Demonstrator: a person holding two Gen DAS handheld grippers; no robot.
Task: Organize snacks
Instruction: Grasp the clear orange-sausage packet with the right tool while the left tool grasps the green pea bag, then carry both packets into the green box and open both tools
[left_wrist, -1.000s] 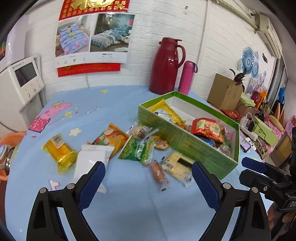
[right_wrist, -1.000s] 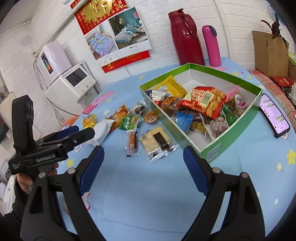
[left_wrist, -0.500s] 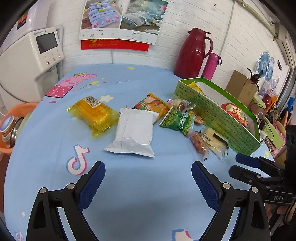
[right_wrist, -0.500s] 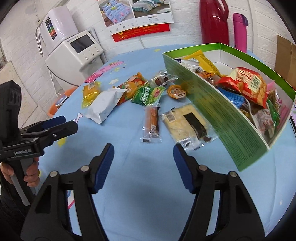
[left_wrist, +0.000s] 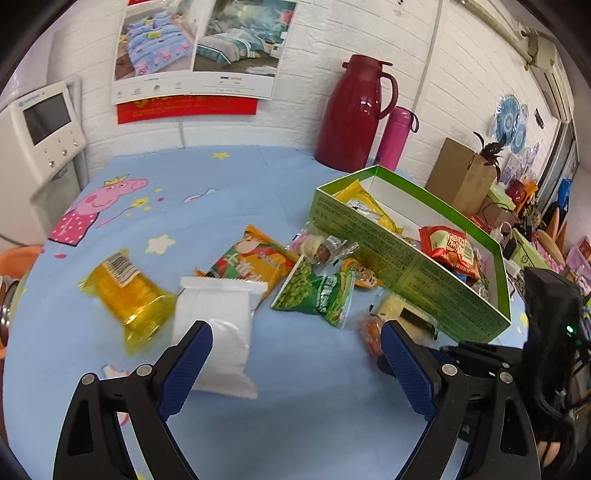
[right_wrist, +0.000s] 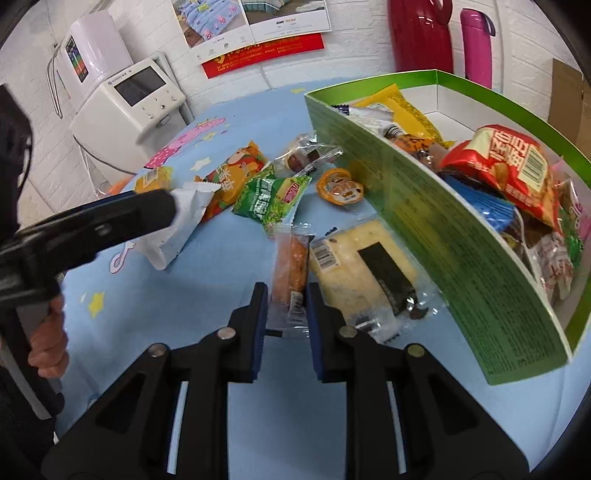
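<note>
The green box (right_wrist: 461, 236) hides its lower snacks, and the yellow packet (left_wrist: 129, 295) is motion-blurred.

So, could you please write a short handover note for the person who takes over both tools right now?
Right tool: nearly closed around the near end of the orange sausage stick packet, which lies flat on the blue tablecloth; not lifted.
Left tool: open, empty, hovering by the white packet.
Done: green box already holds several snacks, including the red chip bag.
Left on the cloth: sausage stick, cracker pack, green pea bag, small orange cup, clear-wrapped cake, orange bag, white packet, yellow packet.
</note>
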